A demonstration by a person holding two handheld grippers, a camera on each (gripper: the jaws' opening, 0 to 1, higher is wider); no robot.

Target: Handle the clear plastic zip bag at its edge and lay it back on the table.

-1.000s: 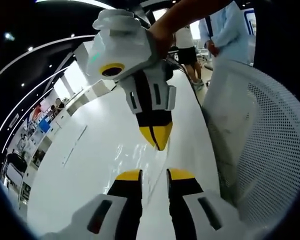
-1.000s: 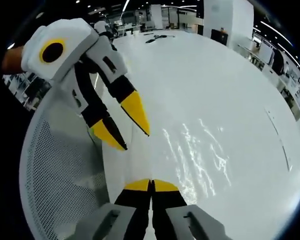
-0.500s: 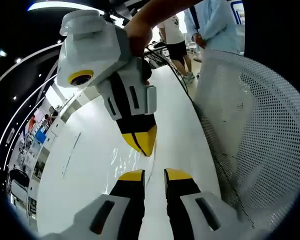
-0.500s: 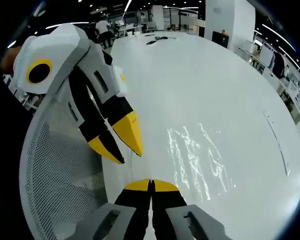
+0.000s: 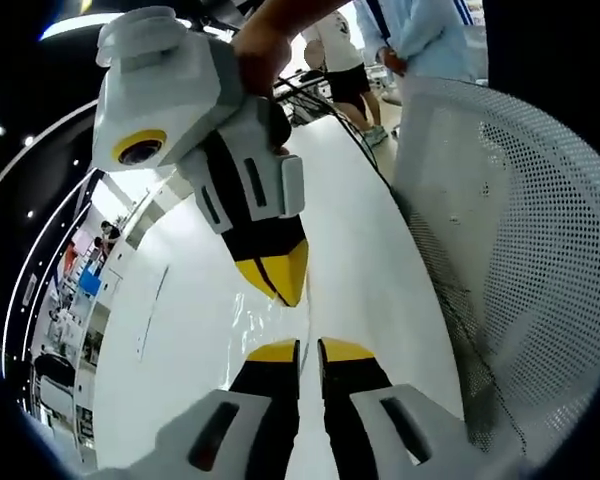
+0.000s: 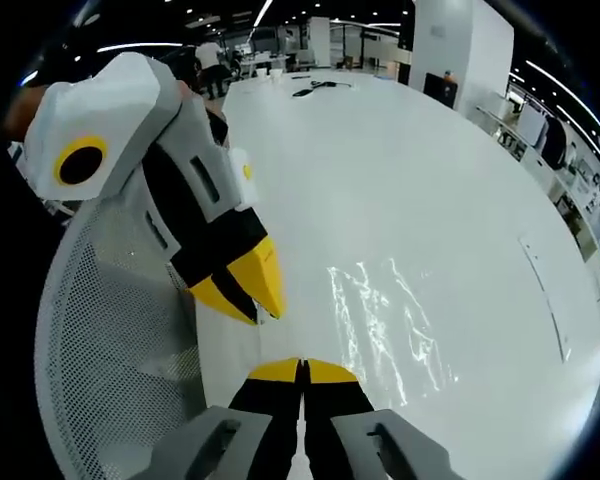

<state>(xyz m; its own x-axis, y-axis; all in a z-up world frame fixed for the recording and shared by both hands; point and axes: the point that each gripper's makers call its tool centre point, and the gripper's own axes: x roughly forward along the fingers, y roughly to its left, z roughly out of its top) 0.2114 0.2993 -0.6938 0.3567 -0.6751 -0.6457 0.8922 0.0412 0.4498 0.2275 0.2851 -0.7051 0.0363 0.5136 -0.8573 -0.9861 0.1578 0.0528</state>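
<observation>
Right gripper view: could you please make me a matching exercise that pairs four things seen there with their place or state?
1 zip bag
2 mesh chair back
3 black cable
4 right hand-held gripper

a jaws shut
b at the far end of the table
c beside the table's edge, off it
d crinkled, lying on the table

Pairs: 1-d, 2-c, 3-b, 4-a

text: none legible | labels: none | brands: none | numbers: none | signs: none
</observation>
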